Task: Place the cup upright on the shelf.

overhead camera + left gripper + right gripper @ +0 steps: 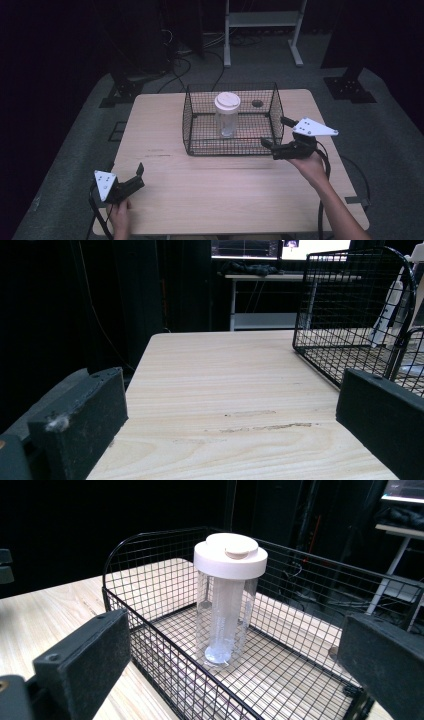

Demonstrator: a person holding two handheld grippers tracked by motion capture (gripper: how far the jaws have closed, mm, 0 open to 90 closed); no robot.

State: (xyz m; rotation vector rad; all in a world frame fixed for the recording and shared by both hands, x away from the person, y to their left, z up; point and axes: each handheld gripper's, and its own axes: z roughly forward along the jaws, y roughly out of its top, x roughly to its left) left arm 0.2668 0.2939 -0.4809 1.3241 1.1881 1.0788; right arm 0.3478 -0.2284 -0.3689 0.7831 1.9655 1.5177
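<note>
A clear jar (227,116) with a white lid stands upright inside a black wire basket (200,145) at the centre of the high view, on a wooden table (210,190). The right gripper (274,132), jaws spread wide and empty, hovers just beside the basket's right wall. The left gripper (140,175), also spread and empty, rests at lower left, well apart. Reaching in, a jaw could catch the wire rim or tip the tall jar.

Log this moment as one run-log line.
right gripper: open, beside basket | jar: upright in basket | left gripper: open, over table
</note>
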